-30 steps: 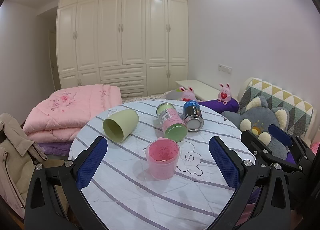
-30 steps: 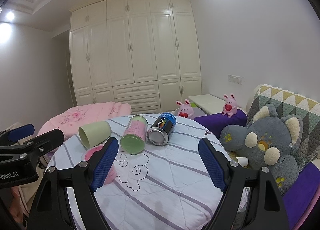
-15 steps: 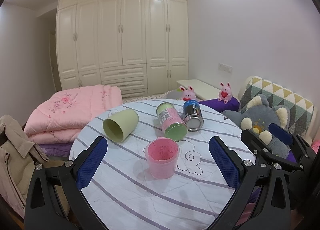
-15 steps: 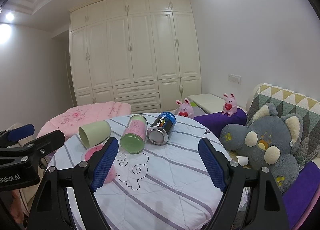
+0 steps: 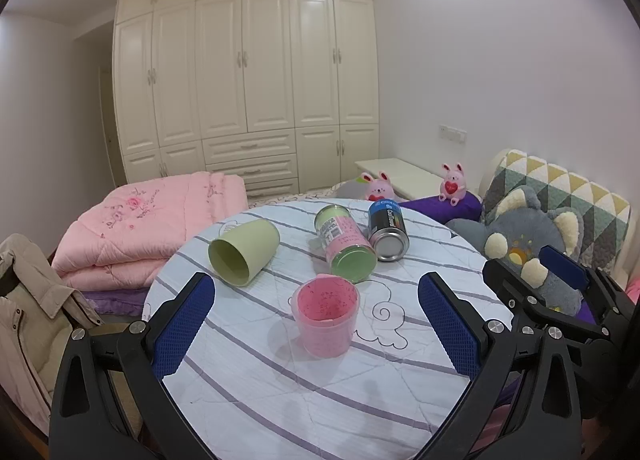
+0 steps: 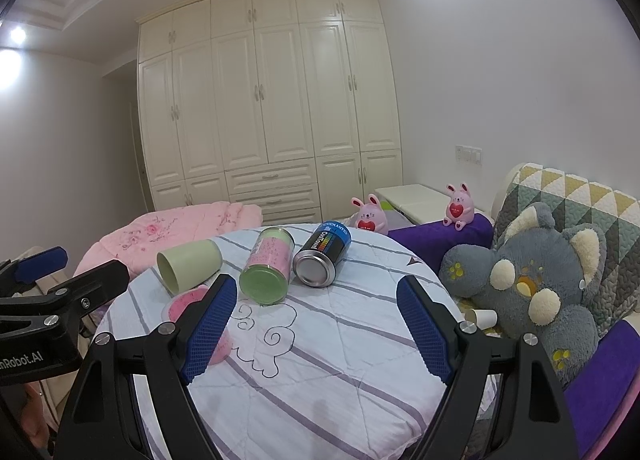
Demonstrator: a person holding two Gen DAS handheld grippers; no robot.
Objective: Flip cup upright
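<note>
Left wrist view matches a second ago: pink cup (image 5: pixel 325 314) upright, both grippers (image 5: pixel 316 330) (image 6: pixel 316 334) spread wide, empty.

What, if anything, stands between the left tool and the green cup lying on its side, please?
Nothing visible blocks it. The green cup lies on the table ahead and left of the open left tool. The upright pink cup stands right of that path, and the two tipped cans lie further right.

Pale green cup (image 5: pixel 245 255) on side, mouth toward camera; pink cup (image 5: pixel 325 316) upright nearby.
</note>
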